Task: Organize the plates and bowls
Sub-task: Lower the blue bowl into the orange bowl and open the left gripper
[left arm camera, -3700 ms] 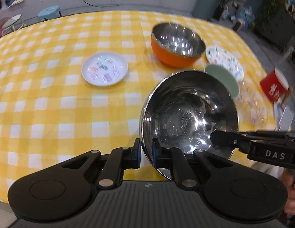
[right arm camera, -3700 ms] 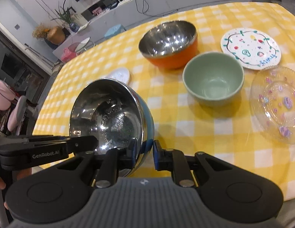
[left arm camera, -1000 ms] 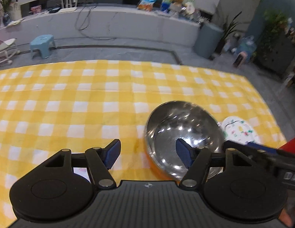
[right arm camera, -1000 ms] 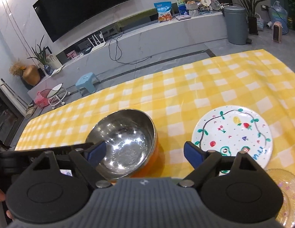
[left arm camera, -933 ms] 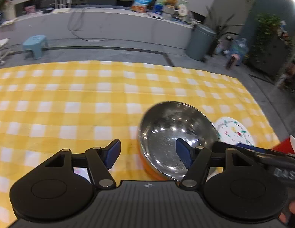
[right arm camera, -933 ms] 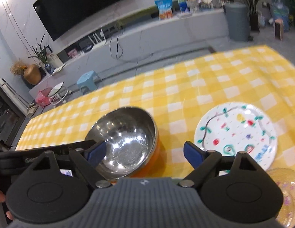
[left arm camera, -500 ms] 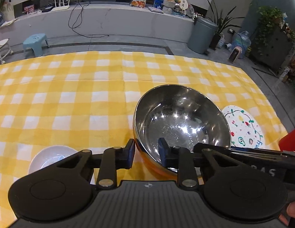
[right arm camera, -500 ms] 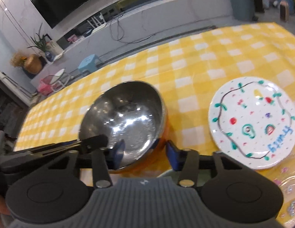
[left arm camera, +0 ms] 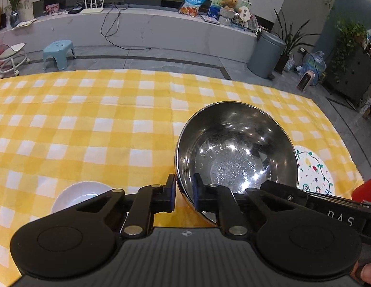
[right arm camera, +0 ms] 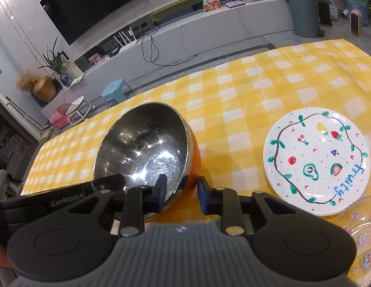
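A yellow checked tablecloth (left arm camera: 89, 124) carries an orange bowl (right arm camera: 193, 160) with a steel bowl (left arm camera: 235, 153) nested inside it, a painted fruit plate (right arm camera: 317, 165) beside them and a small white plate (left arm camera: 82, 195) nearer the left hand. The left gripper (left arm camera: 183, 192) and right gripper (right arm camera: 182, 191) have just been closing. Each now pinches the near rim of the bowls, one pad inside and one outside.

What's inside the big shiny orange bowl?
The orange bowl looks empty: only shiny steel with light spots shows. The left gripper and right gripper have just been closing over its near rim and hide that part.
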`<state>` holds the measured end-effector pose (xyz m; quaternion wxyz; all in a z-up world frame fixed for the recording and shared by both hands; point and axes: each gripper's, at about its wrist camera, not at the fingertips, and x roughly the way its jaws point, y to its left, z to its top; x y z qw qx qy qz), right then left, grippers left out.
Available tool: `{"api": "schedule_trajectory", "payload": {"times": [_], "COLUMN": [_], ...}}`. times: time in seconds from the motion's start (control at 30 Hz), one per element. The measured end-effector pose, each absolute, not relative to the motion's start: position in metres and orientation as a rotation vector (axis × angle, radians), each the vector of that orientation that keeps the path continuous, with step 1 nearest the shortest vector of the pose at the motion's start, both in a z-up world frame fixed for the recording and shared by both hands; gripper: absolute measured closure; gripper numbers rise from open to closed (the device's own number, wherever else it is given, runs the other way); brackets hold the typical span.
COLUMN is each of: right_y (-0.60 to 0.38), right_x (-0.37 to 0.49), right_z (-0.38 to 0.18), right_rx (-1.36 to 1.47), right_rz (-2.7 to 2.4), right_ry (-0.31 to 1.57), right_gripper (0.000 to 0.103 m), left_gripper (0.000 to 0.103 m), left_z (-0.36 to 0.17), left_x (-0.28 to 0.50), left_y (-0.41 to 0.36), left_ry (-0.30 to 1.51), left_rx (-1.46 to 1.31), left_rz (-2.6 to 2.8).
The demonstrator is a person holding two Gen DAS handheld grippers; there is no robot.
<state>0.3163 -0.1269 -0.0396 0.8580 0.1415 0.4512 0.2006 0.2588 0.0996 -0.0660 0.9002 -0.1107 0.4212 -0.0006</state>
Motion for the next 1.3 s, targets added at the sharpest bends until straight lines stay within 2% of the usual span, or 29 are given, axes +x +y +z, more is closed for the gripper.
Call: {"api": "schedule_trajectory", "payload": {"times": [0.57,0.8,1.3], "right_y": [-0.128,-0.125,-0.126], "right_x": [0.299,0.281,0.236], "right_z": [-0.010,0.013,0.053], "right_rx": [0.304,0.295,0.293], "right_rz": [0.440,0.471,0.531], "right_ry": [0.875,0.849,0.839], "right_gripper": [0.088,0.088,0.092], "left_gripper": [0.090,0.092,0.091], "left_z": [-0.022,0.000,0.026], "left_x": [0.229,0.213,0.161], "left_y": [0.090,0.097,0.093], "left_ry": [0.759,0.724,0.747], "left_rx": [-0.188,-0.213,-0.192], "left_rz": [0.041,0.051,0.103]}}
